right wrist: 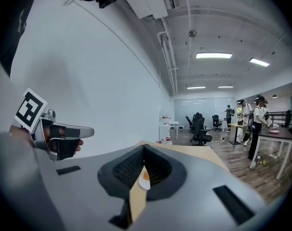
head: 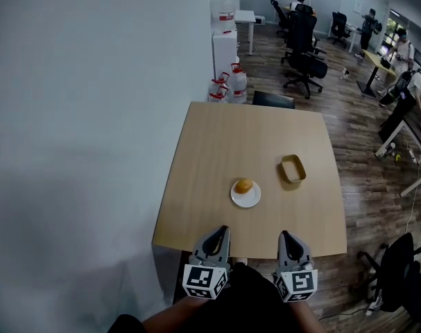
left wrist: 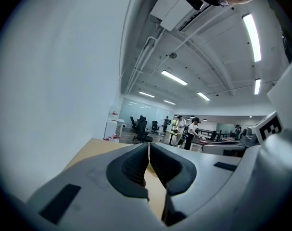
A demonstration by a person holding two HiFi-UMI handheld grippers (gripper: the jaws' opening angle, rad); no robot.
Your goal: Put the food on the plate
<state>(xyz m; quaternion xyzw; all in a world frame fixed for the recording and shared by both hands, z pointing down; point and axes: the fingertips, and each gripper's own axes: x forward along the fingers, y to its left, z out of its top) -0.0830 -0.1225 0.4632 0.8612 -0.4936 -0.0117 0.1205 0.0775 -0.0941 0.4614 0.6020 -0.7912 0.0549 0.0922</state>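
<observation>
A round golden-brown bun (head: 244, 184) lies on a small white plate (head: 246, 199) near the middle of the wooden table (head: 210, 151). Both grippers are held at the table's near edge, short of the plate. My left gripper (head: 223, 229) has its jaws shut with nothing between them, and its tips meet in the left gripper view (left wrist: 148, 146). To the plate's right, my right gripper (head: 283, 234) is also shut and empty (right wrist: 144, 148). Through the gap under its tips I see the plate (right wrist: 142, 185) and the bun (right wrist: 145, 176).
An empty tan rectangular container (head: 293, 168) stands on the table, right of the plate. A white wall (head: 78, 116) runs along the left. Water jugs (head: 227, 85) and a dark chair (head: 272, 100) are beyond the far edge. Another chair (head: 397, 269) stands at lower right.
</observation>
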